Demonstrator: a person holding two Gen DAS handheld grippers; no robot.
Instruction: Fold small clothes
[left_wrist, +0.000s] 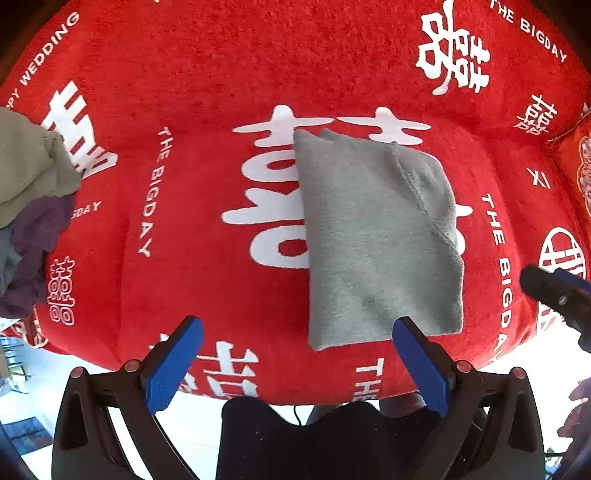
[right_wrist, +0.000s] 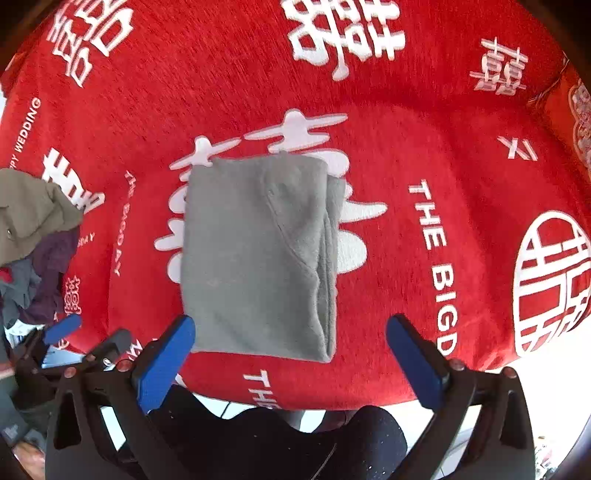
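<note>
the left tongs (left_wrist: 297, 334) are held apart with nothing between the blue pads, and the right tongs (right_wrist: 290, 332) are likewise spread and empty. both are poised at the near edge of the surface, above a folded grey garment (left_wrist: 373, 236), which is seen in the right wrist view (right_wrist: 258, 254) lying straight ahead, its near hem just beyond and between the fingers. in the left wrist view the garment lies ahead and to the right, its near right corner close by the right-hand pad. its long axis runs away from the tongs, with a seam or layered edge down its right side. the right tongs are judged the nearer and better centred on it, so any further fold or lift would probably be led from that side.

the garment rests on a red plush cover (left_wrist: 207, 74), printed in white with "the bigday", "happy wedding" partly cut off, "xi", and large double-happiness characters. well to the left, a heap of unfolded clothes (left_wrist: 29, 206), olive over purple, is waiting at the cover's edge.
</note>
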